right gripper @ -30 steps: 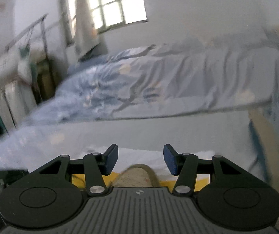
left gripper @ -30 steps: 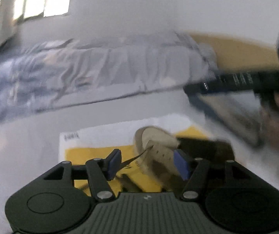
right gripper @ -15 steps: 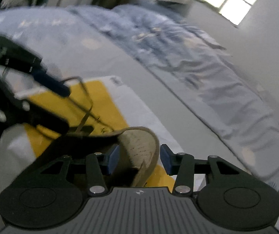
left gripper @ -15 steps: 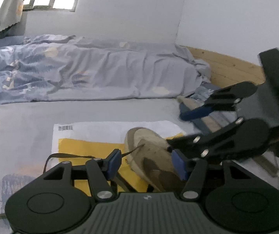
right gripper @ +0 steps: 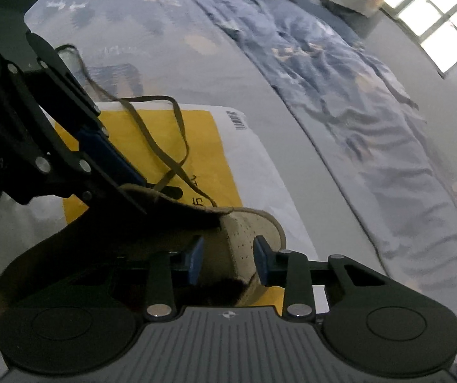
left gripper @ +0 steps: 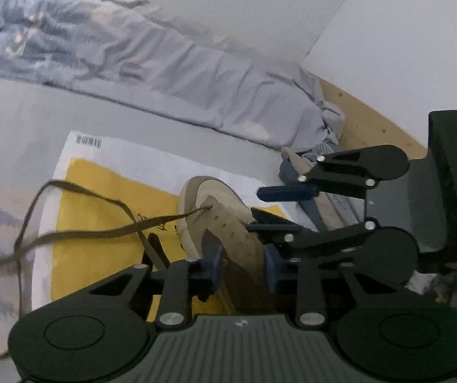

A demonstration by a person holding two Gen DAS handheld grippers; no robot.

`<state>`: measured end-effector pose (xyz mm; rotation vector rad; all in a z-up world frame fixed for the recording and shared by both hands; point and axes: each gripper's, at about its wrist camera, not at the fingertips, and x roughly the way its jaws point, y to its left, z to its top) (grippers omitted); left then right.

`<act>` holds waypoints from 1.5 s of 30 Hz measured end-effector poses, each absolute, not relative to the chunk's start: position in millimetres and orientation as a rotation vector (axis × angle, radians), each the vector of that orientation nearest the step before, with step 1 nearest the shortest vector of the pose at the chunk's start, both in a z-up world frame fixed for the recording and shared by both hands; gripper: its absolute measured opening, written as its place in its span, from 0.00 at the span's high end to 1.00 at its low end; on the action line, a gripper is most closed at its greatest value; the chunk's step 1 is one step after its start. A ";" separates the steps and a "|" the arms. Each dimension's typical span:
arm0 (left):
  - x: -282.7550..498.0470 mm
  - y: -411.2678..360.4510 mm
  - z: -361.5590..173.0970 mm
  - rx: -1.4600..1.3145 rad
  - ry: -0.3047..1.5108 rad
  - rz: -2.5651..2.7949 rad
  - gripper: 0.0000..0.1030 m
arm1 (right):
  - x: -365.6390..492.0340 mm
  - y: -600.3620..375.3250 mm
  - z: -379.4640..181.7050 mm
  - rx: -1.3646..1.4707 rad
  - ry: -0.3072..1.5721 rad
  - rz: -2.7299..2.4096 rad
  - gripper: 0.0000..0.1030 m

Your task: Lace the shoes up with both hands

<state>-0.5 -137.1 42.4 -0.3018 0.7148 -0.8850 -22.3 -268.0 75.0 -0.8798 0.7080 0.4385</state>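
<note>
Since a second ago: both my grippers rolled; jaws have just been closing. Left gripper (left gripper: 241, 263) straddles the tan shoe (left gripper: 225, 220), grip unconfirmed. Right gripper (right gripper: 226, 260) likewise (right gripper: 244, 239). Shoe on yellow-and-white mailer (left gripper: 100, 198); barcode, print illegible. Lace (left gripper: 100, 226) trails left. Right view only: window (right gripper: 436, 16).

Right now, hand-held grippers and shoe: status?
Left hand-held gripper, right hand-held gripper: jaws just closing, shoe between, grip unconfirmed. Lace loose across yellow mailer.
</note>
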 end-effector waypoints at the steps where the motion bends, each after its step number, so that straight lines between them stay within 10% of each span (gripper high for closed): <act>1: -1.3 -137.1 42.2 -0.304 0.713 -0.886 0.77 | -19.1 -266.6 74.1 -0.891 0.711 0.445 0.71; 27: 0.2 -133.8 45.5 -0.312 0.731 -0.868 0.78 | 15.3 -239.2 49.3 -1.085 0.823 0.553 0.98; 45: 0.9 -135.2 42.8 -0.332 0.737 -0.792 0.77 | 12.6 -252.7 66.6 -0.933 0.889 0.425 1.00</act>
